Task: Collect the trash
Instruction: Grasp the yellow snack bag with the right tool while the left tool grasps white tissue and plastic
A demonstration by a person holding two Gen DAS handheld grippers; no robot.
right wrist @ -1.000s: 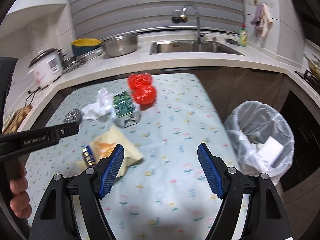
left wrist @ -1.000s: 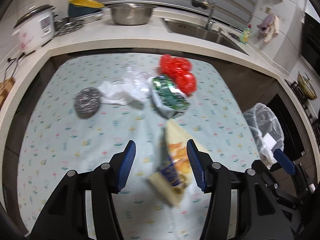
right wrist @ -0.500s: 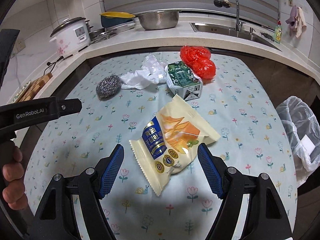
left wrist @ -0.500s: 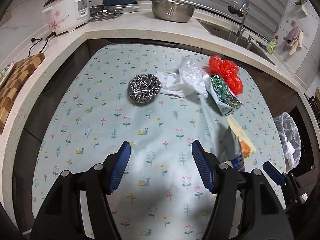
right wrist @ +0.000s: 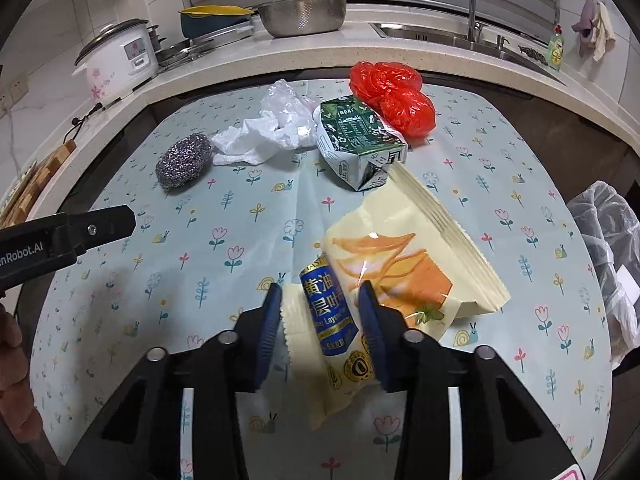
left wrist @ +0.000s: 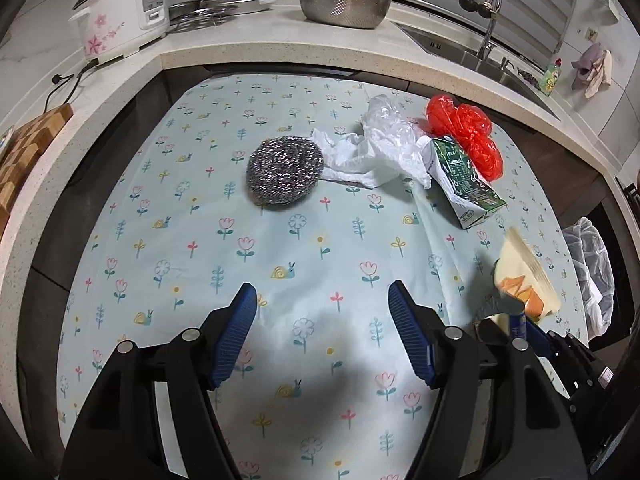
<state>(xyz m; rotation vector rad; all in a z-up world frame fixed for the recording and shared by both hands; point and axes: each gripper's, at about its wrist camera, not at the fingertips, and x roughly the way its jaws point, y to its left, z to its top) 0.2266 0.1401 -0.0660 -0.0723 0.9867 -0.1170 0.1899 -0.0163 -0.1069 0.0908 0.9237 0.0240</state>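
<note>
Right gripper (right wrist: pixel 320 308): pads pinched on the near, blue-labelled end of the yellow snack bag (right wrist: pixel 400 256), gathering it into a fold, presumably for a lift toward the lined trash bin (right wrist: pixel 608 264) off the tabletop's (right wrist: pixel 200 280) right edge; whether the bag has left the cloth cannot be told.

Left gripper (left wrist: pixel 322 336): pads spread wide, holding nothing, low over bare cloth.

Beyond: green carton (right wrist: pixel 360 140), red plastic bag (right wrist: pixel 396 96), crumpled white plastic (right wrist: pixel 272 128), steel scourer (right wrist: pixel 184 160).

Bin interior cut off by the frame edge.
</note>
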